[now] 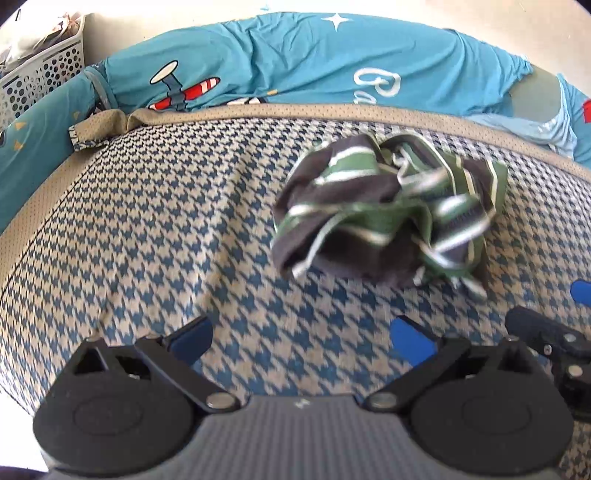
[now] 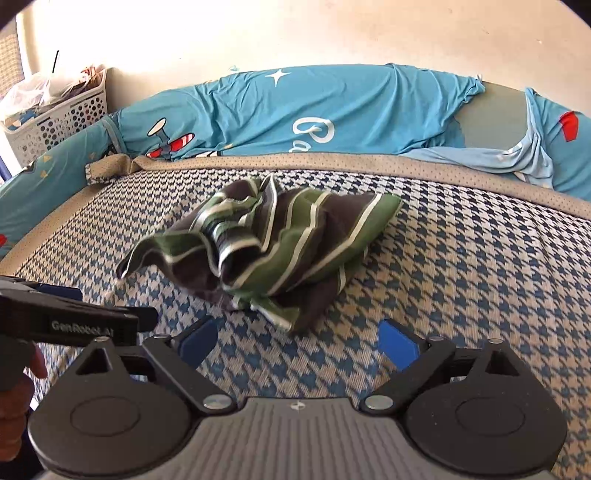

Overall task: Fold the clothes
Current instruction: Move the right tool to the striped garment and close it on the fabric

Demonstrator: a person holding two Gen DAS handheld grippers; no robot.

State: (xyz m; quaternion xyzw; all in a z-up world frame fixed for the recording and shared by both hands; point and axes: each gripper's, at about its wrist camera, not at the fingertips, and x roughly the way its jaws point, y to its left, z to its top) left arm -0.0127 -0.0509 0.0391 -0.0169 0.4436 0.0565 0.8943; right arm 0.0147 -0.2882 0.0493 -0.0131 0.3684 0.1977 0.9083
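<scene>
Garment, green with dark and white stripes: crumpled in a heap on the houndstooth mat, ahead of both tongs, touching neither. Left tongs: spread, empty. Right tongs: spread, empty. Handling advice, as judged: seek a hem or corner on each side, pinch single layers, draw apart until flat.

A crumpled garment was laid on the mat. Behind the mat, a blanket was piled along the wall. A basket was set at the far left.
</scene>
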